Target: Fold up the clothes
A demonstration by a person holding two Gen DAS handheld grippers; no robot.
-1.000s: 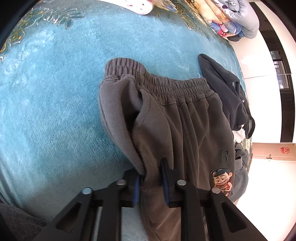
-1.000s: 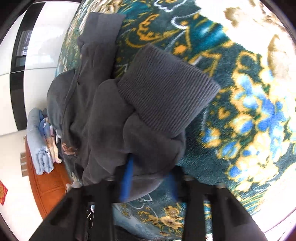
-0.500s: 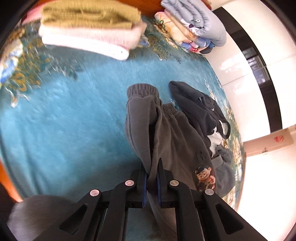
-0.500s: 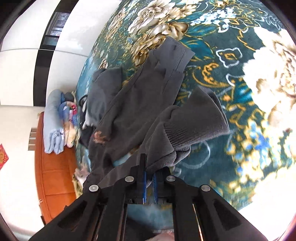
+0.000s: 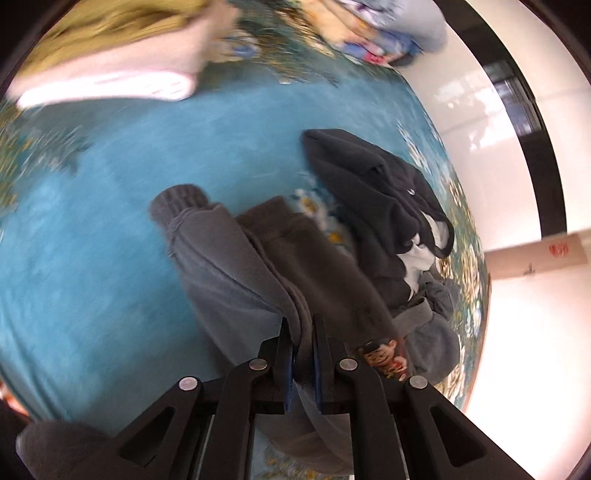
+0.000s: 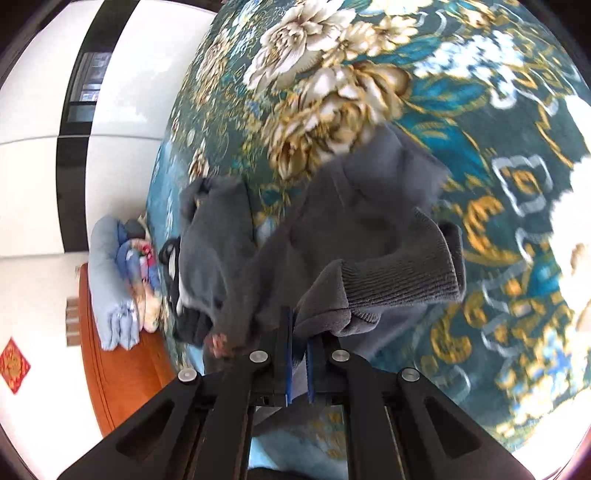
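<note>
Grey sweatpants with a cartoon patch hang lifted above the teal floral blanket. My left gripper is shut on the pants near the waistband, the fabric bunched between its fingers. My right gripper is shut on the pants near a ribbed leg cuff, which droops to the right. The other leg trails down onto the blanket.
A dark hooded jacket lies crumpled right of the pants. Folded pink and olive clothes sit at the far left. Folded bedding lies at the back; it also shows in the right wrist view beside an orange wooden headboard.
Both grippers closed on the sweatpants and lifted them off the blanket. The waistband and the leg cuff now hang bunched in the air, and both views are farther from the bed.
</note>
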